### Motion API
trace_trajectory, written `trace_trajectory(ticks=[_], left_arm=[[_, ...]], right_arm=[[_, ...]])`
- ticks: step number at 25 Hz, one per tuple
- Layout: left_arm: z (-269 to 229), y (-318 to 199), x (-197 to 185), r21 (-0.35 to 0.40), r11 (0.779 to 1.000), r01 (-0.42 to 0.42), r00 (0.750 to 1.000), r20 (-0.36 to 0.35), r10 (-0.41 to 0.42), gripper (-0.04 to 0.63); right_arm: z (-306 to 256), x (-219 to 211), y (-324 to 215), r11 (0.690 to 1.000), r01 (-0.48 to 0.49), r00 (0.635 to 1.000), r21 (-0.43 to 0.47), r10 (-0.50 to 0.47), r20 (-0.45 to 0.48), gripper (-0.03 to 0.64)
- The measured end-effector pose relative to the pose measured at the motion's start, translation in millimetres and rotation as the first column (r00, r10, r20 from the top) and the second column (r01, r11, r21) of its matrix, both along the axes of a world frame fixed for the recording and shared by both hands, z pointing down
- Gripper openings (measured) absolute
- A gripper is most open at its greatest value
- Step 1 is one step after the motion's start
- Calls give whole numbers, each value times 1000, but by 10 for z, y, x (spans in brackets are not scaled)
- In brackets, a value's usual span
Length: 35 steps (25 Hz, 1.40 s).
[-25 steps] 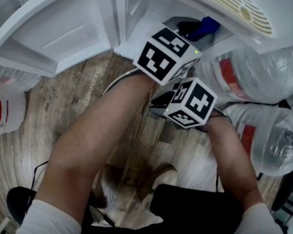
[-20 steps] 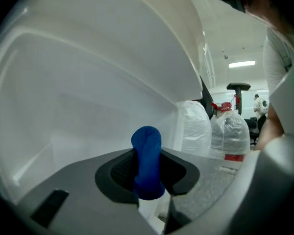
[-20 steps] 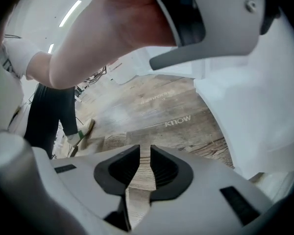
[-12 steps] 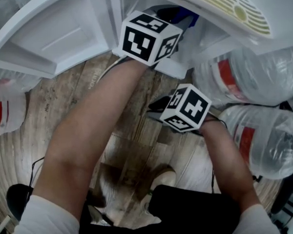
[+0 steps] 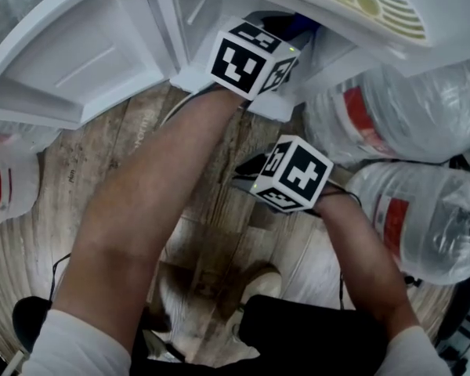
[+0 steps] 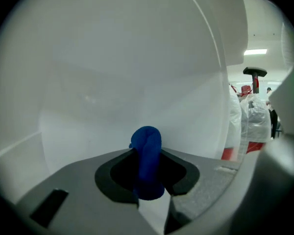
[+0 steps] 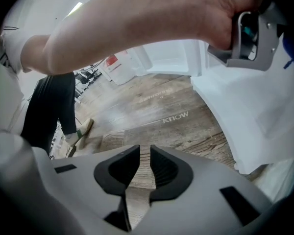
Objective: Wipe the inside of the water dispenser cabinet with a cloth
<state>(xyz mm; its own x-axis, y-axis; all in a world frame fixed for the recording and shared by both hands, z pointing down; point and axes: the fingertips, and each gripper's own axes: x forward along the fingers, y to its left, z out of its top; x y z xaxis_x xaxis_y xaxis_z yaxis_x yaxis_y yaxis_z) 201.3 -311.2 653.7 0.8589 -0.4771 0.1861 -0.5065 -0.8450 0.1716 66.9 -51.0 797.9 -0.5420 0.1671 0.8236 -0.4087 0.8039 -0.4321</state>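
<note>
My left gripper (image 6: 148, 173) is shut on a bunched blue cloth (image 6: 147, 143) that sticks out beyond its jaws, right in front of the white inner wall (image 6: 112, 72) of the cabinet. In the head view its marker cube (image 5: 251, 57) sits at the cabinet opening (image 5: 219, 6); the jaws are hidden inside. My right gripper (image 7: 145, 153) hangs over the wooden floor (image 7: 152, 106), pointing steeply down, jaws open with a narrow gap and nothing between them. The head view shows its cube (image 5: 294, 175) nearer me, right of my left forearm.
The cabinet door (image 5: 70, 53) stands open at the left. Large water bottles lie at the right (image 5: 392, 124) (image 5: 431, 218) and one at the left (image 5: 8, 186). The white cabinet base (image 7: 255, 111) is right of my right gripper. My shoe (image 5: 258, 284) is on the floor.
My left gripper has moved up the head view, deeper into the cabinet opening with the cloth. The right gripper has stayed almost in place.
</note>
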Motion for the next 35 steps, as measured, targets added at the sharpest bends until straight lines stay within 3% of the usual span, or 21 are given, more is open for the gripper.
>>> trace_trajectory(ticks=[12,14,18,24,29,35], left_arm=[[-91,610,-174,-40,995,-94,988,-126,88,98],[-79,592,-277,-38,996,-76,989,-126,71,98],[67,257,-421,-33,999,19,999,-49,-21,98],[316,-191,-191,-38,996,85,994,71,-82,98],[632,-252,17,-73,995,74,987,151,-62,98],[883,66,91,-88,996,-25,977,208,43,98]], right_arm=[[57,-16,-21,1000,-13,1000,21,13,-5,63],[62,-19,-7,1000,-10,1000,21,10,-5,64],[66,10,15,1000,-15,1000,20,15,-1,63],[86,107,48,999,-26,1000,24,26,-5,64],[83,172,100,999,-33,999,21,33,2,63],[83,175,97,999,-37,999,21,37,8,63]])
